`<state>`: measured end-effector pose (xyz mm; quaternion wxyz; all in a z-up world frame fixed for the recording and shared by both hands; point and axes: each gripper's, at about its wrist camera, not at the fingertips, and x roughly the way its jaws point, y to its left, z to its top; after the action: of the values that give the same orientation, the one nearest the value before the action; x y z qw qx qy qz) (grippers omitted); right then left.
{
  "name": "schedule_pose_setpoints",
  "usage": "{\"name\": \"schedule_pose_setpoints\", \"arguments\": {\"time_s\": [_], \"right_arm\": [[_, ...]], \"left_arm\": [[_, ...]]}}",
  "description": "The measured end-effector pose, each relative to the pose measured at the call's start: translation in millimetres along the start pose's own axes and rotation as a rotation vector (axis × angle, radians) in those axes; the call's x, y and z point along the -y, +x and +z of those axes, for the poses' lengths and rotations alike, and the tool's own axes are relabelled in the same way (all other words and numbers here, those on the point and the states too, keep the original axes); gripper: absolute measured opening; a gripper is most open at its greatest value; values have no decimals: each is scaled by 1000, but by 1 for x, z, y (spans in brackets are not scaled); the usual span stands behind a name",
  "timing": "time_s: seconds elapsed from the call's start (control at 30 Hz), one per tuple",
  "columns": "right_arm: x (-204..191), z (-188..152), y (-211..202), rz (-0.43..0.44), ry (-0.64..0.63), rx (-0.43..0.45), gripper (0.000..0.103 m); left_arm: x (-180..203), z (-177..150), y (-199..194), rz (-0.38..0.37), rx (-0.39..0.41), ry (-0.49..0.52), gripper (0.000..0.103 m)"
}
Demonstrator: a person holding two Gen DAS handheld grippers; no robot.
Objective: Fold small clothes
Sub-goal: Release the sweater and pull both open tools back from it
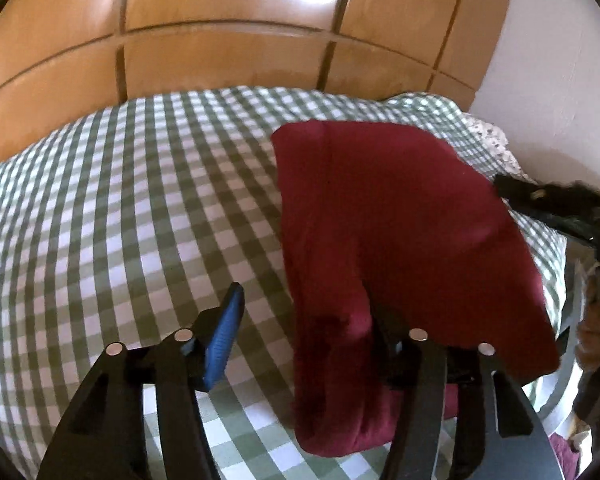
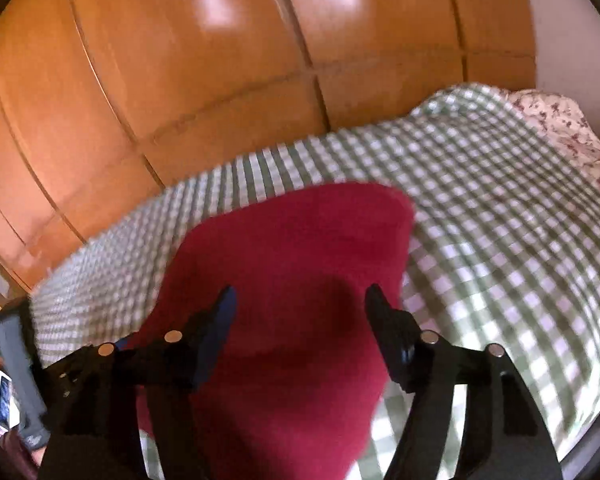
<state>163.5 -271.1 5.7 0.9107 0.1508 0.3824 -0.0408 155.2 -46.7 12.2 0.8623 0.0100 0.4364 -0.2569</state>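
Observation:
A dark red garment lies folded on the green-and-white checked bedcover. My left gripper is open above the garment's near left edge; its blue-padded left finger is over the cover, and its right finger is partly hidden under a red fold. In the right wrist view the same red garment lies below my right gripper, which is open with one finger on each side of the cloth's middle, holding nothing. The right gripper's black tip shows at the right of the left wrist view.
A wooden wardrobe stands behind the bed. A floral pillow lies at the far right corner by a white wall. A grey object stands left of the bed.

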Motion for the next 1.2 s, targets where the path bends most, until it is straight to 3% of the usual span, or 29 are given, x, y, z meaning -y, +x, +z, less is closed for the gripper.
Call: {"name": "schedule_pose_setpoints", "arguments": {"time_s": [0.07, 0.23, 0.4, 0.47, 0.53, 0.67, 0.83, 1.0, 1.2], "right_arm": [[5, -10, 25, -50, 11, -45, 65], [4, -24, 23, -69, -15, 25, 68], [-1, -26, 15, -109, -3, 22, 74], [-1, -25, 7, -116, 20, 24, 83], [-3, -29, -6, -93, 29, 43, 83], [-20, -52, -32, -83, -46, 55, 81], [-37, -89, -55, -117, -114, 72, 69], [-38, -113, -41, -138, -112, 2, 69], [-38, -119, -40, -146, -96, -9, 72]], "left_arm": [[-3, -2, 9, -7, -9, -17, 65], [-9, -9, 16, -26, -1, -73, 70], [-12, -9, 4, 43, 19, -93, 88], [-15, -11, -5, 69, 27, -100, 90], [-15, -10, -12, 83, 35, -112, 93], [-15, -15, -29, 118, 69, -110, 93], [-12, -26, -44, 139, 88, -117, 93], [-9, -33, -49, 157, 84, -123, 93], [-4, -41, -59, 180, 97, -120, 93]]}}
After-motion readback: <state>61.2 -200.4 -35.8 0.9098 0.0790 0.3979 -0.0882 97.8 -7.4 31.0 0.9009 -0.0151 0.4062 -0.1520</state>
